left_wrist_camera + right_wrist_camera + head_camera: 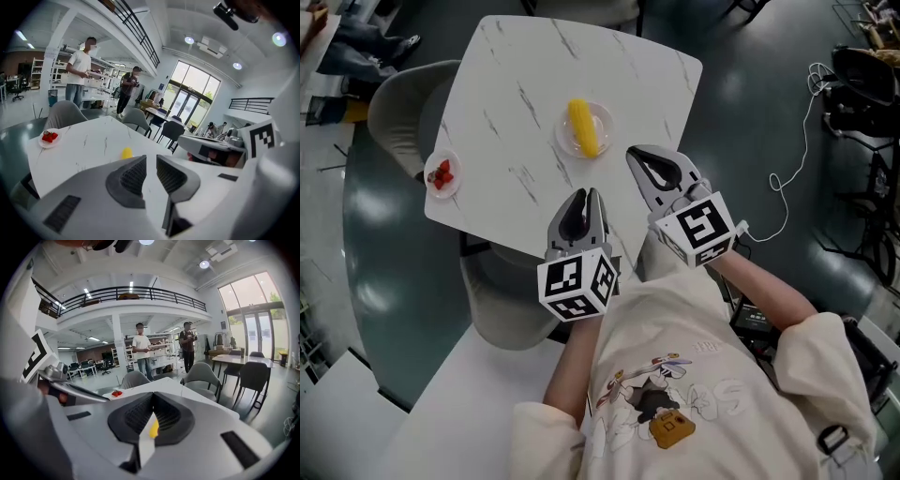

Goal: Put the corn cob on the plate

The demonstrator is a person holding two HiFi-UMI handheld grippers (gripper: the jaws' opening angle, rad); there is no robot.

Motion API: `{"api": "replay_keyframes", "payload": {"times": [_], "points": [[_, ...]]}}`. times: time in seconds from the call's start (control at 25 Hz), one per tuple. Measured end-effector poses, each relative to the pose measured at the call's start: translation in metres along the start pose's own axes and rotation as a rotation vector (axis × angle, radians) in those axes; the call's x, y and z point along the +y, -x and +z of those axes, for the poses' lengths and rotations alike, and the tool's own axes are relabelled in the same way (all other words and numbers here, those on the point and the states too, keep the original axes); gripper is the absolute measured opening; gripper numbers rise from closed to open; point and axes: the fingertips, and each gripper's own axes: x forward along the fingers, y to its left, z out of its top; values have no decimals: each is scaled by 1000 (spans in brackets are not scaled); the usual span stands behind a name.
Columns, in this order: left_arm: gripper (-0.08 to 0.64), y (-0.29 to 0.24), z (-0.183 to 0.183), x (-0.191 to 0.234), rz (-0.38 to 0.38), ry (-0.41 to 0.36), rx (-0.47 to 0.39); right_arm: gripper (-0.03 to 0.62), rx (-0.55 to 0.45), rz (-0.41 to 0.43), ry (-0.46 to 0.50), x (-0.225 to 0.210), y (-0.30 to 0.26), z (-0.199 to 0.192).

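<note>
Since the corn cob (584,127) lies flat on the clear plate (562,141) in the middle of the bench (516,84), the job looks done, which would explain both claws hanging near the person's chest; the left claw (584,194) stands a crack open with nothing in it; the right claw (634,155) is pinched shut and empty. The cob's long axis runs away from the person, far end tipped slightly left.

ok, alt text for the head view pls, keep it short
Seen from above, a yellow corn cob lies on a clear plate on a white marble table. Closer in, a person holds the left gripper and right gripper near the table's near edge, both empty. A small dish of strawberries sits at the left edge.
</note>
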Motion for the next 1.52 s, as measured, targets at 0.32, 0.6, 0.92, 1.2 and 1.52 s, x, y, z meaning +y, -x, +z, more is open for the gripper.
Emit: {"api": "replay_keyframes", "payload": {"times": [0.32, 0.6, 0.92, 1.2, 1.52], "points": [[75, 42, 28, -11, -26, 5, -89, -8, 39, 101, -91, 30, 18, 15], [75, 68, 41, -32, -53, -41, -109, -9, 8, 163, -97, 58, 45, 40], [75, 99, 54, -54, -87, -75, -191, -8, -79, 113, -78, 73, 81, 54], [15, 115, 50, -60, -80, -111, -231, -9, -105, 110, 1, 89, 97, 55], [9, 118, 42, -57, -81, -119, -218, -9, -104, 104, -3, 94, 103, 52]]}}
